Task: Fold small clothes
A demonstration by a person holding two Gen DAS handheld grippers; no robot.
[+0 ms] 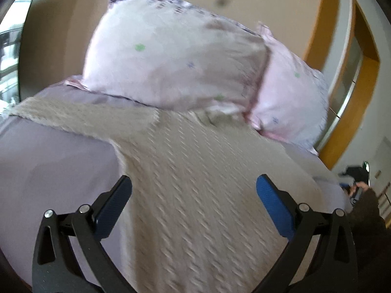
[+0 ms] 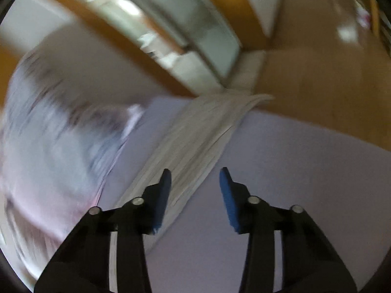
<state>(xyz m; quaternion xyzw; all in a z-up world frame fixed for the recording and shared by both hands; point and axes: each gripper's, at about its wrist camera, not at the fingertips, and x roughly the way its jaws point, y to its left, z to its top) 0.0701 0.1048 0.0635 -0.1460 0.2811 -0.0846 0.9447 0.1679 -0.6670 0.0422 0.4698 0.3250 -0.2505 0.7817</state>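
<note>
While both views were smeared by motion, the scene was plain enough: a pale knit garment (image 1: 195,183) lay spread flat on the lilac bed (image 1: 48,166), one sleeve (image 1: 73,117) stretched out toward the left below the pillows (image 1: 171,58). The left tool (image 1: 194,200) hovered over the garment's body with its jaws wide and nothing between them. The right tool (image 2: 195,190) was also parted and empty, though less widely, above what looked like the other sleeve (image 2: 202,134) running away toward the bed's edge; with the blur I could not be sure which part of the garment it was.

To my eye the step in hand was reaching for a first grip. Done well, each tool would come down on an edge or sleeve end, not the middle of the cloth, pinch only the layer meant to move, and lift it just clear before carrying it across, so the knit did not drag and bunch.

The garment lay beneath and ahead of the left tool, and just beside the inner finger (image 2: 161,195) of the right one.
</note>
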